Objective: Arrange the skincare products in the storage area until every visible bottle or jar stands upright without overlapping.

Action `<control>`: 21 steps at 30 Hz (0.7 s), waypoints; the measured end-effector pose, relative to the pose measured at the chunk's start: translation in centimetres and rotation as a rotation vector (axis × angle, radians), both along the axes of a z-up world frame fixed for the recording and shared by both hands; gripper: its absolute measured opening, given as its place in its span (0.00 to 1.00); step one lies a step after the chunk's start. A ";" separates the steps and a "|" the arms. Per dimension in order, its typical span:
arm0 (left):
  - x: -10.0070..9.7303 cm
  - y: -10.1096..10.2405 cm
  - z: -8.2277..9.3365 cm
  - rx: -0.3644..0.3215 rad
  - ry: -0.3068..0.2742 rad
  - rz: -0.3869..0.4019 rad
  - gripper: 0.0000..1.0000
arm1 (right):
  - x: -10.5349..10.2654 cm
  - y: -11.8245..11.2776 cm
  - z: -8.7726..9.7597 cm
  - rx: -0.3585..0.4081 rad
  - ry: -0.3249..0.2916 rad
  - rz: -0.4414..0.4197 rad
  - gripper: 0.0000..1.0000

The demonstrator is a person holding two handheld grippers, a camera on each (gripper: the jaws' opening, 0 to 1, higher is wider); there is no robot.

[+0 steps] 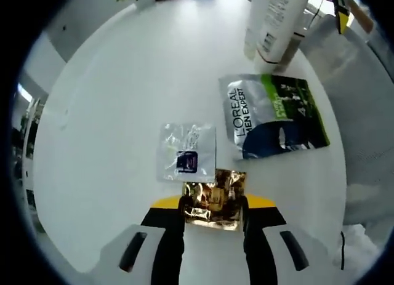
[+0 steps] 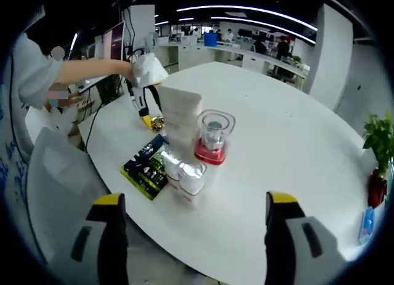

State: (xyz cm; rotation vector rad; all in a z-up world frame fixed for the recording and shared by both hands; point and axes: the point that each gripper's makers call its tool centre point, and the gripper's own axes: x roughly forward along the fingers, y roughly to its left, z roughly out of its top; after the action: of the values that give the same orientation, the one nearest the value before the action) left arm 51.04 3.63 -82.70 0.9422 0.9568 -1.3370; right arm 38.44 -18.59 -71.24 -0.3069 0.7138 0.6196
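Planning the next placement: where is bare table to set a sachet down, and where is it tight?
Free: the wide white tabletop right of the clear jar with red base in the right gripper view. Crowded: the near-edge cluster, with white tubes against the jar, the L'Oreal sachet, silver sachet and gold sachet close together at the left gripper.

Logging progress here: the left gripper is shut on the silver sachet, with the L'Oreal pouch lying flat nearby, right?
Not quite. The left gripper view shows the left gripper shut on the gold sachet; the silver sachet lies free. The L'Oreal pouch does lie flat nearby.
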 end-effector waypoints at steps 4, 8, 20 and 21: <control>-0.7 0.0 0.1 -0.009 0.014 0.018 0.25 | 0.0 0.1 -0.1 0.001 0.002 0.009 0.95; -0.5 -0.2 0.6 -0.010 -0.022 0.010 0.33 | 0.0 0.0 -0.1 0.003 0.000 0.012 0.95; 0.3 -1.1 0.6 -0.009 -0.039 0.008 0.48 | -0.3 0.0 -0.5 0.000 0.015 0.014 0.94; 0.3 -1.2 0.5 -0.010 -0.035 0.006 0.48 | -0.3 0.0 -0.6 -0.001 0.017 0.014 0.94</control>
State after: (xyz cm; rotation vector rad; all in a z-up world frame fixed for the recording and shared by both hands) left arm 51.36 2.46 -82.18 0.9518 0.9250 -1.3149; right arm 38.12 -18.59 -71.80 -0.3075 0.7289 0.6357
